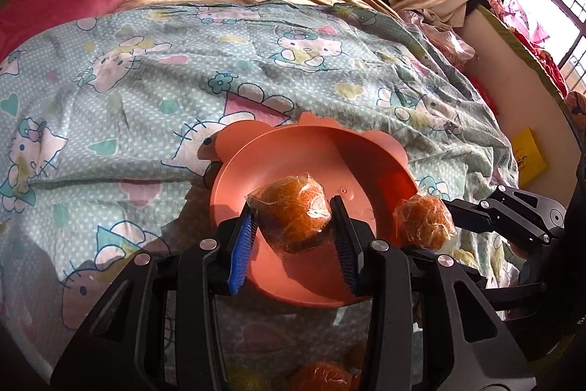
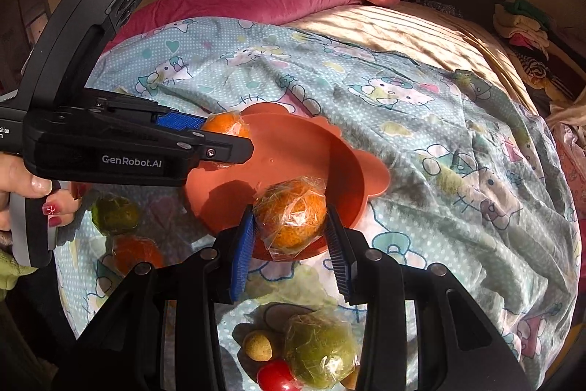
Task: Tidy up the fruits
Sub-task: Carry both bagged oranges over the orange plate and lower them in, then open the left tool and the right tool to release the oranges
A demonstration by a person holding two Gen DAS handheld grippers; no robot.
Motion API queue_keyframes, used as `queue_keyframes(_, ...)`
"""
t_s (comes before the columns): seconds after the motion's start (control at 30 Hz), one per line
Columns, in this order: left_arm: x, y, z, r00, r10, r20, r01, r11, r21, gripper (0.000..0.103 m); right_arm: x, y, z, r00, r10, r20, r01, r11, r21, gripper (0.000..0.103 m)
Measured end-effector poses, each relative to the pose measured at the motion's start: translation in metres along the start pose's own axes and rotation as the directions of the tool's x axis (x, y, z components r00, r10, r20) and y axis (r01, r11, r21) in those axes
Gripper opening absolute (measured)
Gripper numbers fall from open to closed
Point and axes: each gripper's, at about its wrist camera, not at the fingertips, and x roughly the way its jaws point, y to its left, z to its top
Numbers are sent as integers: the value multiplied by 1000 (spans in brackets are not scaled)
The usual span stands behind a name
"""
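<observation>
The left gripper (image 1: 293,222) is gripping a film-wrapped orange (image 1: 293,213) across its middle above the pink plate (image 1: 285,156); the right gripper (image 2: 289,226) is likewise clenching a second wrapped orange (image 2: 291,213) at the plate's near rim (image 2: 351,171). The bed is serving as the surface, its cartoon-print sheet (image 2: 421,120) lying rumpled and soft, so the plate is probably sitting unsteadily; sunlight is crossing the far bedding. Each fruit is appearing light and firm, yet the loose film is looking slippery; holding at the widest girth seems soundest. A green wrapped fruit (image 2: 318,350), a small red fruit (image 2: 274,374) and others are waiting on the sheet.
</observation>
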Motion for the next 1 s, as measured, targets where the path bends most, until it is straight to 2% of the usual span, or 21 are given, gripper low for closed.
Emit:
queue_keyframes(0.33,20,3,1,999,9,-36,-10,1000,-13,32,18,-7,4,998,15,-61,-17,1000,-18,36)
queue_keyframes(0.6,23,6,0,999,13,-36,-14,1000,-21,32,26,-8,6,996,21,-89,-24,999,-36,37)
queue_keyframes(1.0,24,6,0,999,20,-36,-21,1000,-23,32,25,-7,5,997,30,-73,-32,999,-30,39)
